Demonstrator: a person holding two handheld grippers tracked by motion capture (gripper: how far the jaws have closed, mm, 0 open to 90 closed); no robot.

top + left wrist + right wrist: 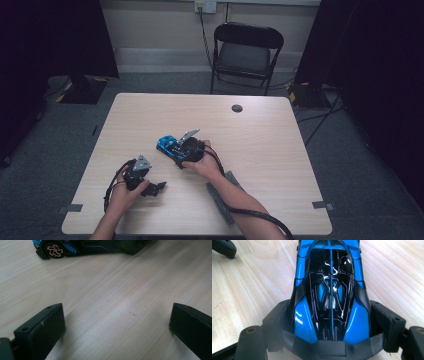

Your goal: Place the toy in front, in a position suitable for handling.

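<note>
Right now the right gripper (329, 322) has its two black jaws set against the flanks of a glossy blue and black toy sports car (329, 290), one on each side of the rear, with no gap visible between pads and bodywork; it looks like a grip around the car's tail. In the high view this gripper (186, 150) sits near the middle of the pale wooden table (260, 150), with the car (167, 145) pointing away to the left. The left gripper (152, 189) rests nearer the person's edge of the table, jaws spread wide with bare wood between them and nothing held. From its own camera the car (75, 247) lies well ahead, side on, one gold-spoked wheel (54, 250) showing.

A dark flat pad (220, 197) lies under the right forearm, and a black folding chair (245, 50) stands beyond the table.

The likely risk is the hold itself: the jaws clamp only the rear of a smooth, tapering shell, so a lift could let the nose droop or the car slide forward out of the grip
</note>
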